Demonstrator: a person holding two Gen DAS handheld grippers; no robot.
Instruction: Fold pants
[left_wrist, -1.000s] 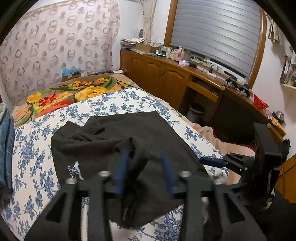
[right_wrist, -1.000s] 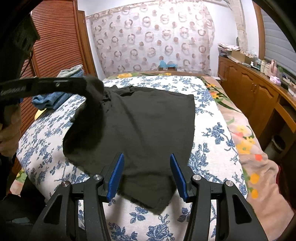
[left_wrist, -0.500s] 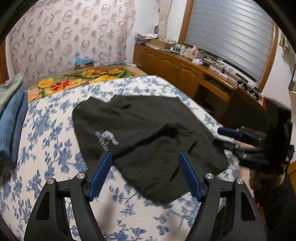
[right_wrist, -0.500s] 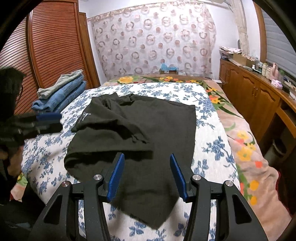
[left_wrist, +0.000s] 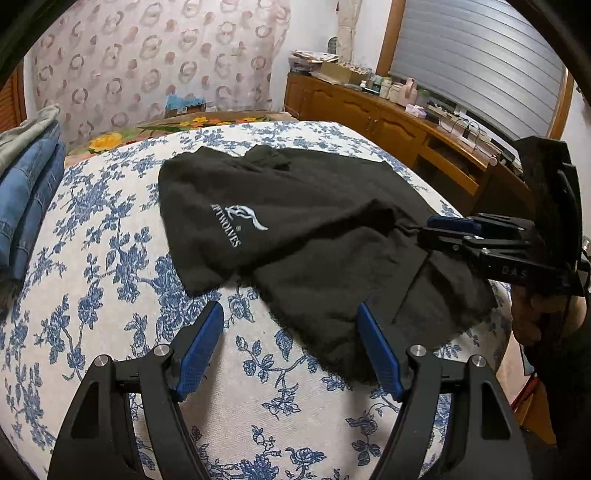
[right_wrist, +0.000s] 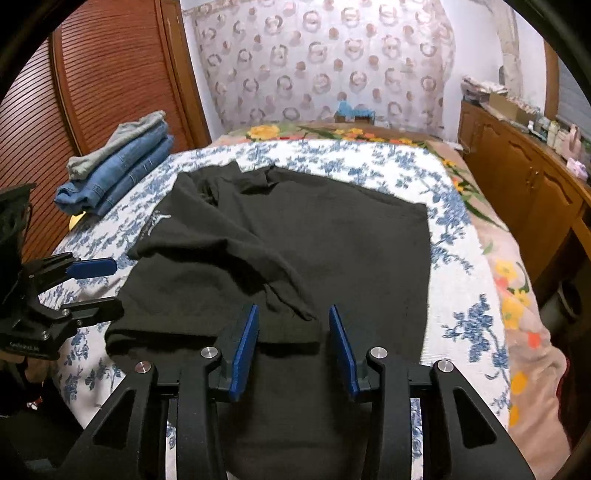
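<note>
The left gripper (left_wrist: 290, 345), jaws now wide and empty after dropping the fold it carried, hangs beside the black pants (right_wrist: 295, 254) on the bed (right_wrist: 454, 295), while the right gripper (right_wrist: 293, 349), narrowing, straddles their near edge, likely for the next fold.

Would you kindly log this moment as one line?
left gripper: open, empty | right gripper: closing, fingers astride fold | black pants: on bed

Left gripper (left_wrist: 290, 347) jaws wide, empty; right gripper (right_wrist: 293, 347) closing (nothing pinched).
</note>
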